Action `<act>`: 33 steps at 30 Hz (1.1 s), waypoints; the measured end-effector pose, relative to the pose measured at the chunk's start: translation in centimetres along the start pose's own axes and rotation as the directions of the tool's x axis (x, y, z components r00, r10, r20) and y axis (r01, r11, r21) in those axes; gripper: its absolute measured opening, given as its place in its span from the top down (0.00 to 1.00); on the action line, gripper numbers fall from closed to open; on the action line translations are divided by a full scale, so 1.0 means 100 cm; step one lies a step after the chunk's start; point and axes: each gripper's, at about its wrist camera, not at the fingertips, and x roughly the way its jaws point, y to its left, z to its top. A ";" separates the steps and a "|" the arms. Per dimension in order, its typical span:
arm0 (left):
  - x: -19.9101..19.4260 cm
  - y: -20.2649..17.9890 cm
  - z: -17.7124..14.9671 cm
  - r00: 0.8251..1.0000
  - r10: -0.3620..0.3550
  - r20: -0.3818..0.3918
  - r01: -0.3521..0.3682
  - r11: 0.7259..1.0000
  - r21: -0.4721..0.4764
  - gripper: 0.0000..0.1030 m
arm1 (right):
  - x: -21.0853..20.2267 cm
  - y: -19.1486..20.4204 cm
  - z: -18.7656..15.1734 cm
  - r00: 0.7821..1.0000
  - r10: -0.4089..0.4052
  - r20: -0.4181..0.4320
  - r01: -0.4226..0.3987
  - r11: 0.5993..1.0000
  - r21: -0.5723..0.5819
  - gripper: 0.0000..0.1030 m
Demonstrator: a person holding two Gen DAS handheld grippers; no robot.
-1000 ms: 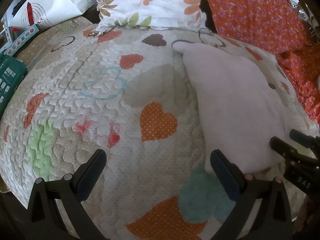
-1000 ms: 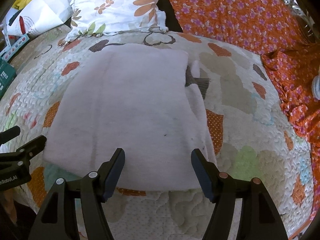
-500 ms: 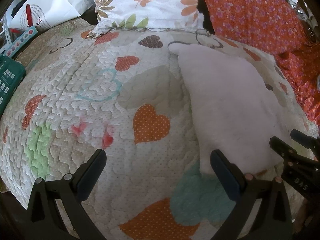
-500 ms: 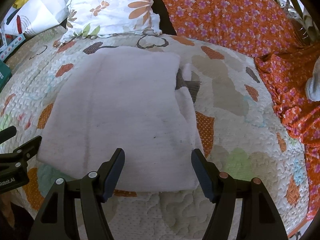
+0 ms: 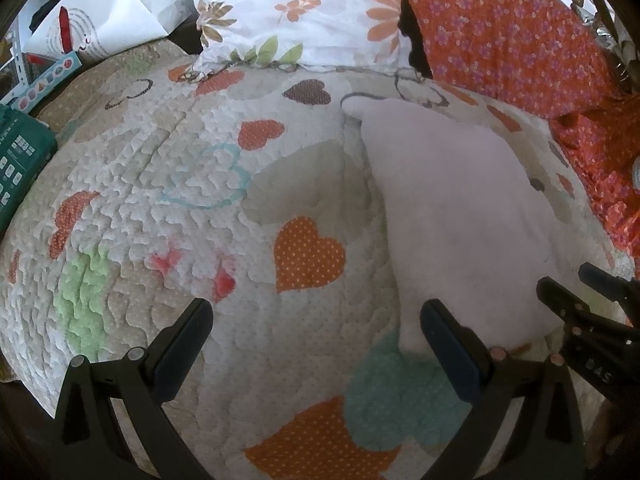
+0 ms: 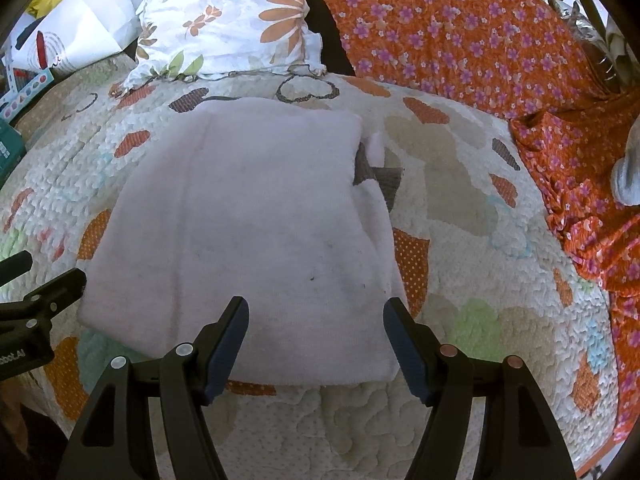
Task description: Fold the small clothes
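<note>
A pale pink fleecy garment (image 6: 248,216) lies folded flat on the heart-patterned quilt (image 6: 472,240); a dark grey bit pokes out at its right edge. My right gripper (image 6: 316,320) hovers open over the garment's near edge, nothing between its fingers. In the left wrist view the same garment (image 5: 452,208) lies to the right, and my left gripper (image 5: 316,324) stands open above bare quilt (image 5: 168,160), its right finger (image 5: 440,332) by the garment's near left corner. Each gripper shows at the edge of the other's view.
A white floral pillow (image 6: 224,20) lies at the head of the bed, an orange flowered fabric (image 6: 460,32) runs along the back and right side. White bags (image 5: 100,20) and a green box (image 5: 20,160) sit at the far left. A grey-white item (image 6: 628,176) rests at the right edge.
Both views have shifted slightly, so the garment sits a little further left and lower in frame. Both grippers remain open and the garment has not been touched.
</note>
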 end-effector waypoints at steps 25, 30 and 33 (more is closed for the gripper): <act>-0.006 -0.008 0.002 0.999 -0.027 0.027 0.027 1.000 0.008 0.00 | -0.005 0.001 0.002 0.991 -0.129 0.029 0.129 0.991 -0.020 0.26; -0.005 -0.009 0.002 0.999 -0.029 0.029 0.029 1.000 0.010 0.00 | -0.010 0.005 0.001 0.975 -0.210 0.072 0.215 0.975 -0.061 0.26; -0.005 -0.013 0.003 0.999 -0.033 0.034 0.033 0.999 0.017 0.00 | -0.013 0.006 0.002 0.968 -0.234 0.092 0.241 0.967 -0.078 0.25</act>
